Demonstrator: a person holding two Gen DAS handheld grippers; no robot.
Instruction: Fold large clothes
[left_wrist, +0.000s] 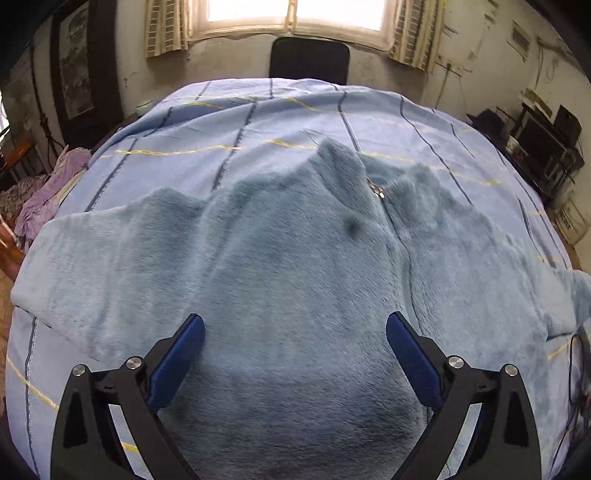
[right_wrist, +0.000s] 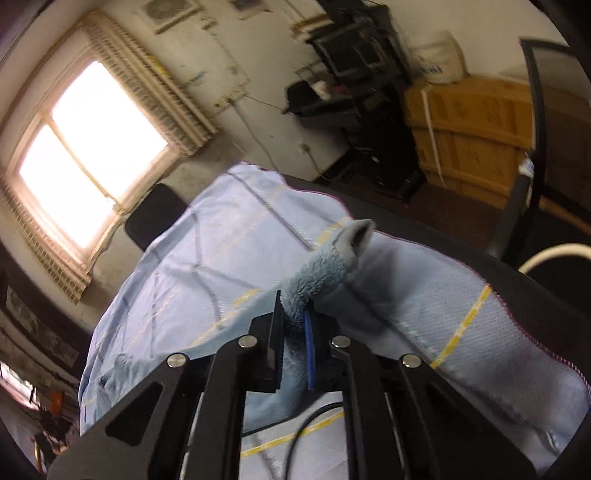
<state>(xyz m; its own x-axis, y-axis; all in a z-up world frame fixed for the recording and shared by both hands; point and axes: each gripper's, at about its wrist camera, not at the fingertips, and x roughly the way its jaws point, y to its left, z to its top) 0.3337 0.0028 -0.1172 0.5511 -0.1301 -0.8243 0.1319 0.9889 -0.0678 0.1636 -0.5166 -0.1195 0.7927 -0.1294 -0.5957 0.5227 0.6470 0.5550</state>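
A fluffy grey-blue fleece jacket (left_wrist: 295, 258) lies spread face up on a light blue checked sheet (left_wrist: 258, 122), its collar and zip pull (left_wrist: 377, 190) toward the far side. My left gripper (left_wrist: 295, 332) is open, its blue pads (left_wrist: 177, 362) wide apart just above the jacket's lower body. My right gripper (right_wrist: 294, 314) is shut on a sleeve of the fleece jacket (right_wrist: 317, 273); the sleeve's cuff (right_wrist: 358, 232) sticks out past the fingers, lifted over the sheet (right_wrist: 207, 251).
A black chair back (left_wrist: 309, 59) stands behind the table under a window (left_wrist: 295, 14). Purple clothes (left_wrist: 48, 192) lie at the left. Dark shelves with gear (left_wrist: 546, 147) stand at the right. Cardboard boxes (right_wrist: 472, 129) and a cable (right_wrist: 306, 424) show in the right wrist view.
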